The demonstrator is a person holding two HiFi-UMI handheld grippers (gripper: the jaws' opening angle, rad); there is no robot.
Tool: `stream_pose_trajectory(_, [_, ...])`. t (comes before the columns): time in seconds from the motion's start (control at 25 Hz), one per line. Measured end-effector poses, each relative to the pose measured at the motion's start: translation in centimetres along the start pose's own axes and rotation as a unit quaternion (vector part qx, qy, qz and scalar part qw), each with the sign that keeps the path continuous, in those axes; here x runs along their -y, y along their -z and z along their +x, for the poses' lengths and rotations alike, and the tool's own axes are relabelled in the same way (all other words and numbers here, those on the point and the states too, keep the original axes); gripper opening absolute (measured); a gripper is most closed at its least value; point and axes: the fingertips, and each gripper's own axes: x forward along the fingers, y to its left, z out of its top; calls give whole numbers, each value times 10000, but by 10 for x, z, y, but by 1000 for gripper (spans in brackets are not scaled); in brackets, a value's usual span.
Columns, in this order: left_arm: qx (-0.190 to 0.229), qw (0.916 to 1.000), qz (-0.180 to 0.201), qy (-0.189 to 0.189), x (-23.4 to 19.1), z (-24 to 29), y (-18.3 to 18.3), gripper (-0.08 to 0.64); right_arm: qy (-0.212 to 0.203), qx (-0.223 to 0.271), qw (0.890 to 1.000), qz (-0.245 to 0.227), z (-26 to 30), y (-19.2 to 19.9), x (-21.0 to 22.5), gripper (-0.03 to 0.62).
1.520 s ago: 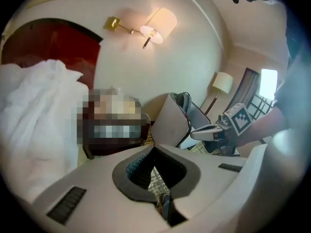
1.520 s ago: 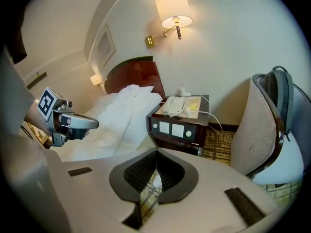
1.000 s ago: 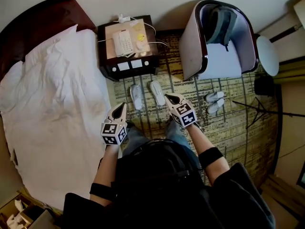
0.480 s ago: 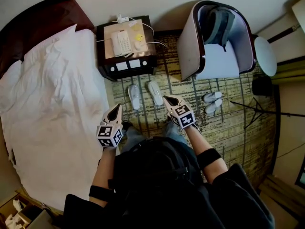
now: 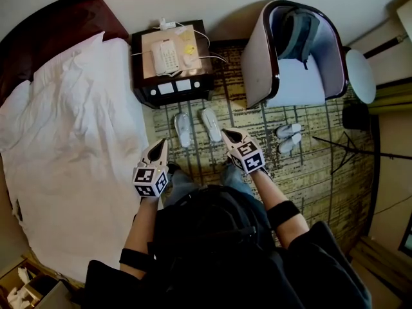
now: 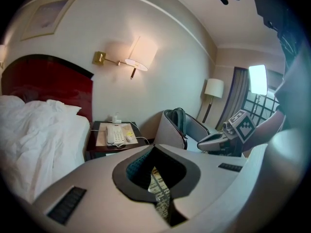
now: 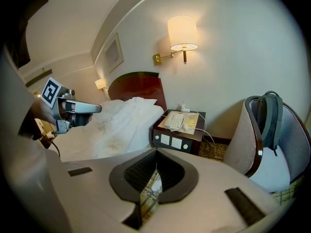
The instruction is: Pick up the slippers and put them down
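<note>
Patterned carpet [image 5: 309, 172], slippers [image 5: 210, 125] before nightstand [image 5: 172, 85], armchair [image 5: 293, 56] beside

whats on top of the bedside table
A white telephone sits on a tan mat on the bedside table, with a small yellow item beside it and white cables at the edges. The tabletop under the mat is covered.

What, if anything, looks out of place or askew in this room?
Nothing looks damaged or spilled. Only the duvet is rumpled. One slipper pair lies on the carpet before the nightstand, another pair beside the armchair, each side by side.
</note>
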Motion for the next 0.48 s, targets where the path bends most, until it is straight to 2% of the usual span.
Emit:
stream_pose_trajectory(0.28, [-371, 9993, -102, -39, 0, 14, 13, -9, -110, -31, 9999, -30, 11, -7, -6, 2])
stream_pose_trajectory(0.48, [-848, 9955, -400, -149, -3, 36, 39, -5, -142, -197, 9997, -23, 30, -1, -7, 2])
